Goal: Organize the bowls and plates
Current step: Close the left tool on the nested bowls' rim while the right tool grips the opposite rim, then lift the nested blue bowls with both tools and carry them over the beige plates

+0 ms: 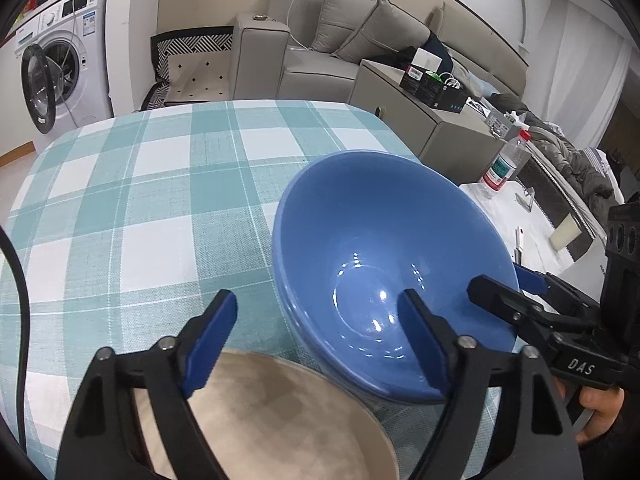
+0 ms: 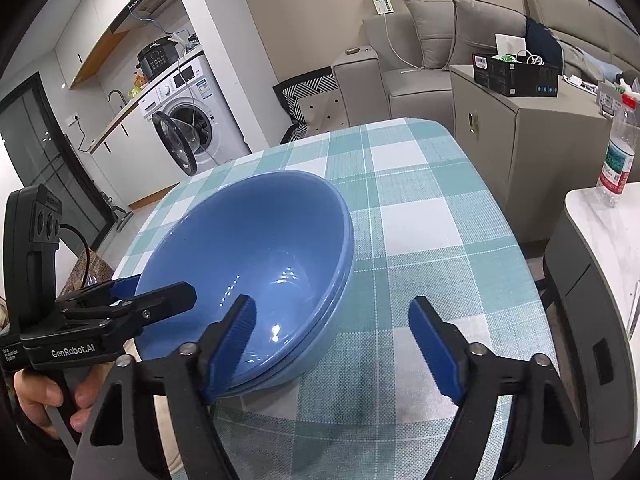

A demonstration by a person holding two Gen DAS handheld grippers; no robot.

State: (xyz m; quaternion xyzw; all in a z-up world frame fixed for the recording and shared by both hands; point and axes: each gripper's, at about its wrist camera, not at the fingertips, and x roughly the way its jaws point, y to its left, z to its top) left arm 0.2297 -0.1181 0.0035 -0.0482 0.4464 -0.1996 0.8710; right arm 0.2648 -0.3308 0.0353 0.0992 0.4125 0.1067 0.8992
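Two stacked blue bowls rest tilted on the checked surface, near its right edge in the left wrist view, just beside a beige plate. The left hand-held gripper has its fingers apart, straddling the bowls' near rim, one blue pad inside the bowl and one outside, neither visibly pressing. The right hand-held gripper, fingers likewise apart, straddles the opposite rim, one pad inside. A water bottle stands on an adjacent white counter.
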